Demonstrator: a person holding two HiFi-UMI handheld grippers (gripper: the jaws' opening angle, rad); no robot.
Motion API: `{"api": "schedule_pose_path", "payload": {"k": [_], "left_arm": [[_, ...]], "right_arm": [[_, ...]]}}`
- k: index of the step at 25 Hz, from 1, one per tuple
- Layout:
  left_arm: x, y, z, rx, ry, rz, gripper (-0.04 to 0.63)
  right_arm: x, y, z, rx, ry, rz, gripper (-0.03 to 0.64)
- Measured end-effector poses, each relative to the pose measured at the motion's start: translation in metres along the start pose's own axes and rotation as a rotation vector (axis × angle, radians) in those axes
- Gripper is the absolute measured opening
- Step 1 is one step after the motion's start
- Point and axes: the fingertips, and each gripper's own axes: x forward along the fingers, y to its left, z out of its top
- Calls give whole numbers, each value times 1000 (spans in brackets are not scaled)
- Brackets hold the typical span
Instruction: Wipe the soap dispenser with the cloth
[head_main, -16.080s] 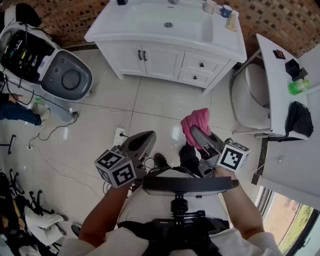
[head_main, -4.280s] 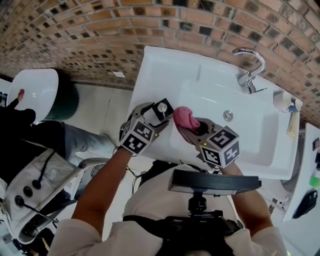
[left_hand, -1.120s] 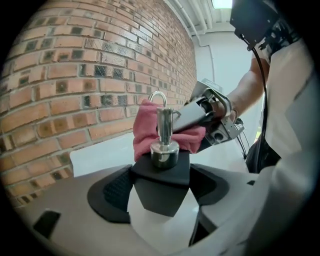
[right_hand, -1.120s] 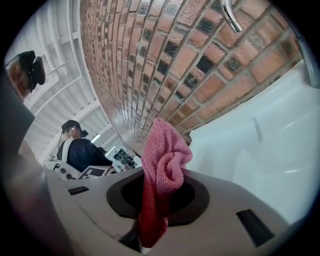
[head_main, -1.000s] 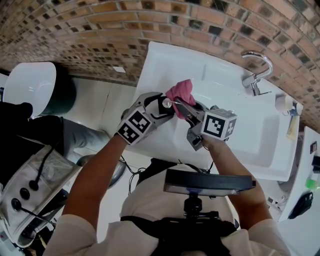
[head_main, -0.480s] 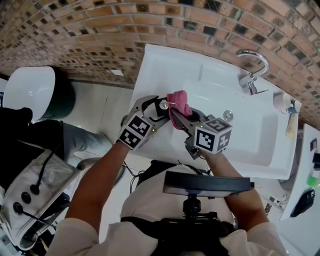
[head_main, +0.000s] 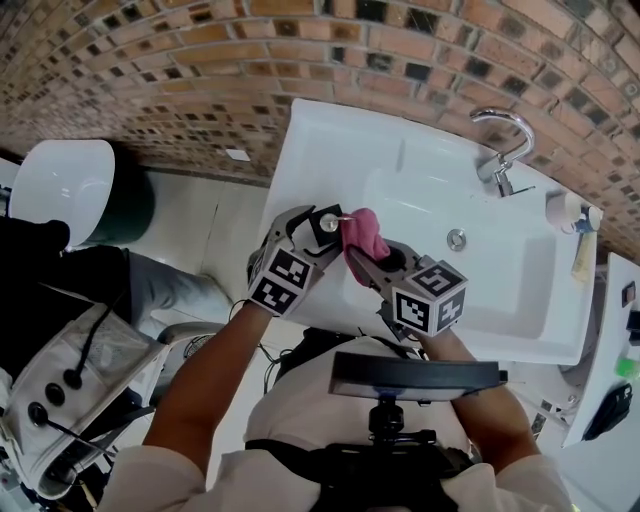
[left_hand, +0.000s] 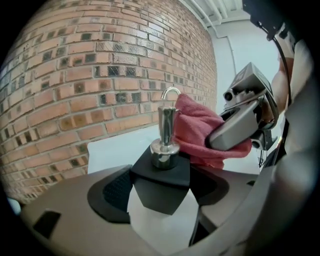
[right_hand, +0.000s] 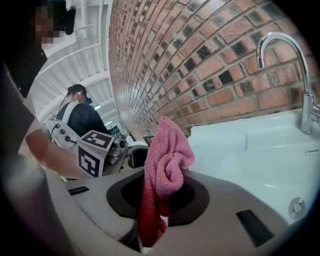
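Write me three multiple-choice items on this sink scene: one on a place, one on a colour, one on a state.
1. Where is the soap dispenser?
A. Between the jaws of the left gripper.
B. Between the jaws of the right gripper.
C. Standing free, held by nothing.

2. What colour is the cloth?
A. Blue.
B. Pink.
C. White.

3. What state is the right gripper in?
A. Open and empty.
B. Shut on the cloth.
C. Shut on the soap dispenser.

Answers:
1 A: the left gripper view shows the dispenser's white body between that gripper's jaws.
2 B: the cloth is pink in every view.
3 B: the right gripper view shows the cloth pinched between the jaws.
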Motion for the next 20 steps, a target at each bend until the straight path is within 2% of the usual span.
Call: {"api": "schedule_pose_path", "payload": {"k": [5,13,16,20], "left_arm": [[0,6,-1,-65,14,52,380],[-2,9,-3,-193,44,147,380],[-4,7,2,-168,30,117,380],[-11,2,11,-41,-3,29,380]], "right_arm": [[-9,4,-7,-22,19,12,100],[-27,9,-3,13,-12,39,100],[-29,1,3,35,-41,11,100],[-28,-11,7,83,-60,-13,100]]}}
